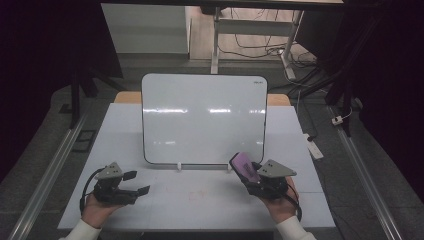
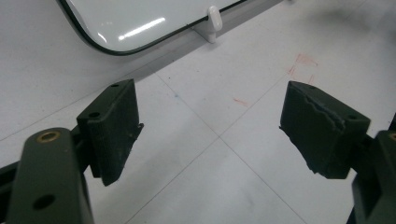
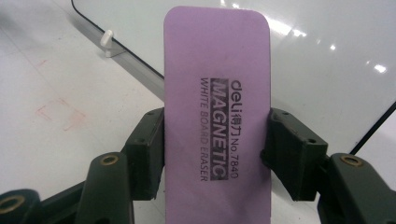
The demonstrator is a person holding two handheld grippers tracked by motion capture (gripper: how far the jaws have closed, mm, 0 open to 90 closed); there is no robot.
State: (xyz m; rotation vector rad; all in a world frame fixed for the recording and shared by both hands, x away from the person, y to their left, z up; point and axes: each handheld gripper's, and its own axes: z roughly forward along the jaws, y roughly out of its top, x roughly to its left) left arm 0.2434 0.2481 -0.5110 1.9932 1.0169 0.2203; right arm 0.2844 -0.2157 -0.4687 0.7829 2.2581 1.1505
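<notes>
A blank whiteboard stands propped on small white feet at the back of the white table. My right gripper is shut on a purple magnetic whiteboard eraser, its pads pressing both long sides. The eraser tilts up toward the board's lower right corner, a little short of it. My left gripper rests low at the front left, open, with only bare table between its pads. The board's lower left corner lies ahead of it.
Faint red marker smudges stain the table's middle. A white board foot sticks out at the board's lower edge. Beyond the table are desk legs and cables on the floor, and metal rails run along both sides.
</notes>
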